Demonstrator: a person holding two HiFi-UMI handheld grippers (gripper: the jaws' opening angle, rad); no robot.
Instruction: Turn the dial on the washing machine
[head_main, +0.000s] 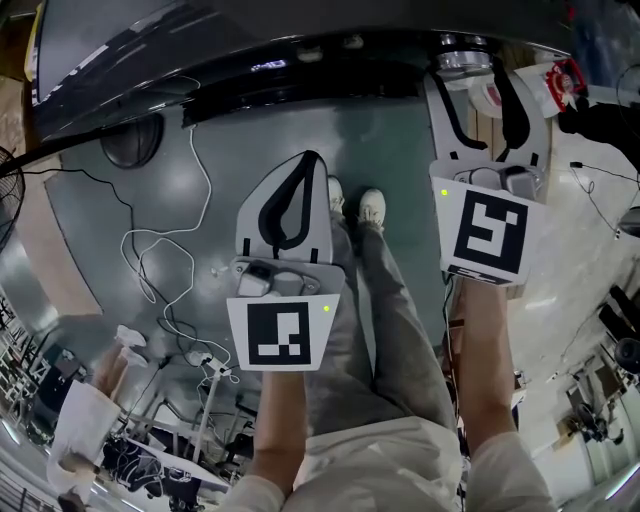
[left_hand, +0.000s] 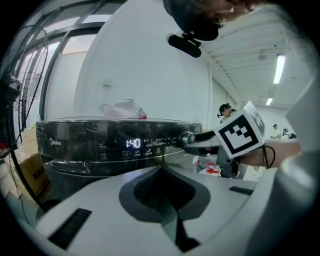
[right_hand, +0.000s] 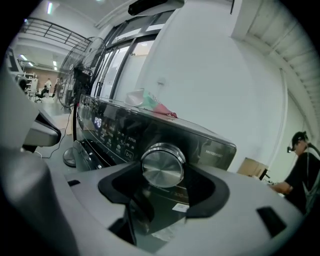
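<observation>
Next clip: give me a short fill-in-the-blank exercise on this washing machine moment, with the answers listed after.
1. The lit display on the washing machine reads ____.
2. The silver dial sits between the jaws of the ____ hand-held gripper.
3. The left hand-held gripper, held back from the machine, has its jaws ____ with nothing between them.
4. A crumpled cloth lies on ____ of the washing machine.

Missing words: 1:40; right; shut; top

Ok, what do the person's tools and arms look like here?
Both the left tool and right tool have light grey bodies, black-lined curved prongs, and a white cube bearing a black square marker and a green light. The sleeves are off-white.
</observation>
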